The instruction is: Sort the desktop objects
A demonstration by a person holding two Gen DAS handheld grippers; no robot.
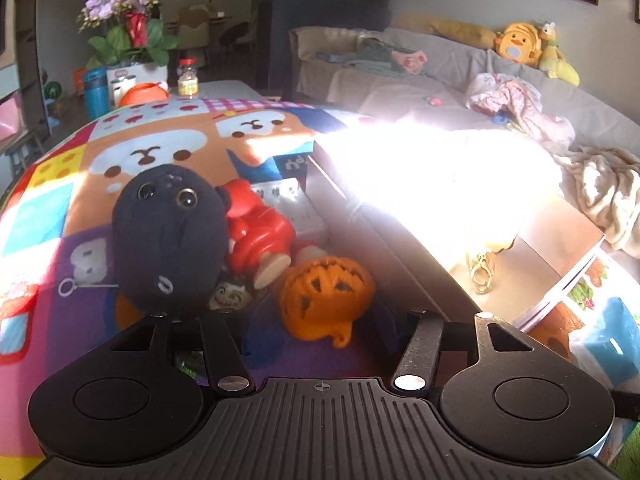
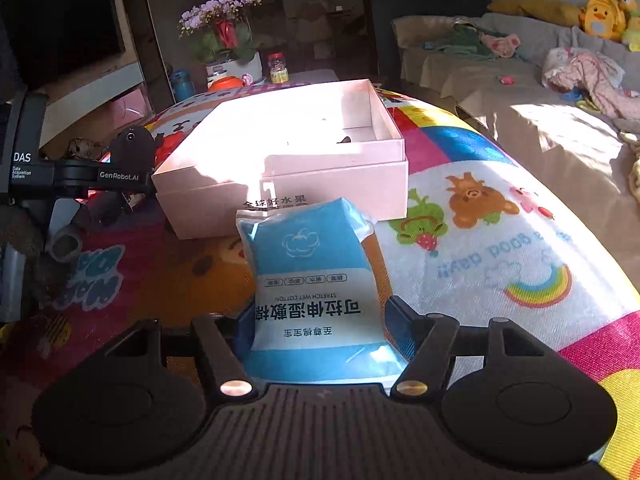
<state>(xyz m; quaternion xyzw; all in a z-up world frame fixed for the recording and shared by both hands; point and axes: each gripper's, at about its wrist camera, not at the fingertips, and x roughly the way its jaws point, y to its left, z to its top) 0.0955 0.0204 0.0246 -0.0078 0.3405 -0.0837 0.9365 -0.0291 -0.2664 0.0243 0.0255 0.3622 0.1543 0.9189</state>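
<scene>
Box interior: pink box [image 2: 280,168] open-topped, nothing above it; walls ring the floor on all sides.
Left of box: dark plush [image 1: 168,232], red figure [image 1: 256,232], orange pumpkin [image 1: 326,300] crowd the cloth [image 2: 480,220] against the box wall.
Near box front wall: blue packet [image 2: 316,292] stands between the right gripper [image 2: 320,332] jaws.
Right side of surface: bare cloth, passable.
Left gripper [image 2: 132,152]: beside box's left wall.

Glossy plastic packet [image 2: 316,292], matt cardboard box [image 2: 288,184], fuzzy plush toy [image 1: 168,236].
</scene>
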